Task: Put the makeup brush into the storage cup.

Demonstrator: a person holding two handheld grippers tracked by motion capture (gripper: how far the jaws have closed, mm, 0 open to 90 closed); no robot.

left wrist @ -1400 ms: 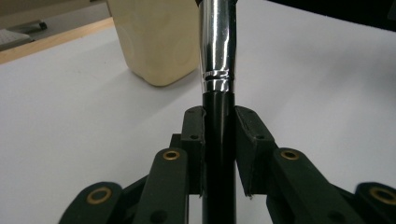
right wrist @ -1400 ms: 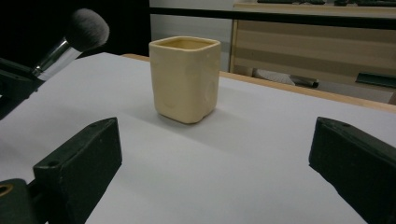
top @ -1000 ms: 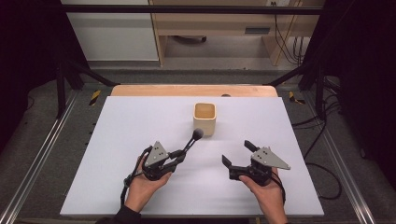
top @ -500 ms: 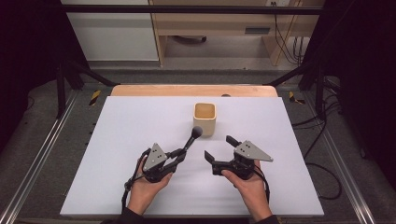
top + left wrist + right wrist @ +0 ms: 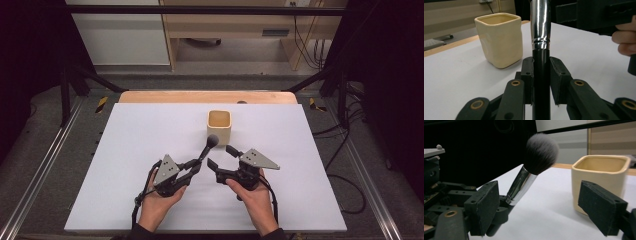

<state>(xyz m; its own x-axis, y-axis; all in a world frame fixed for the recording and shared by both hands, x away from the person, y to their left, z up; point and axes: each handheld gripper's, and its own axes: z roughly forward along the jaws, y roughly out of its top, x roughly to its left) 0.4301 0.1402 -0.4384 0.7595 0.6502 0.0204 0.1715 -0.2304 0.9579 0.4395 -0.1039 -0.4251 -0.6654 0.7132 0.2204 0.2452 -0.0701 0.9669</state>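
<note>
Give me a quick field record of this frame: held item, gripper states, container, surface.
held item: makeup brush, black handle, silver ferrule, bristles up
left gripper: shut on the brush handle
right gripper: open, jaws have just been closing, nothing between them, beside the brush
container: cream square cup, upright, beyond the brush, looks empty
surface: white table

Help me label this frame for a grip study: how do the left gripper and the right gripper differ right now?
The left gripper is shut on the makeup brush, clamping its black handle; the right gripper stands open with nothing between its pads, though its jaws have just been closing. The left points toward the cream cup, brush head raised; the right points toward the brush. Both are hand-held, black, and low over the white table.
</note>
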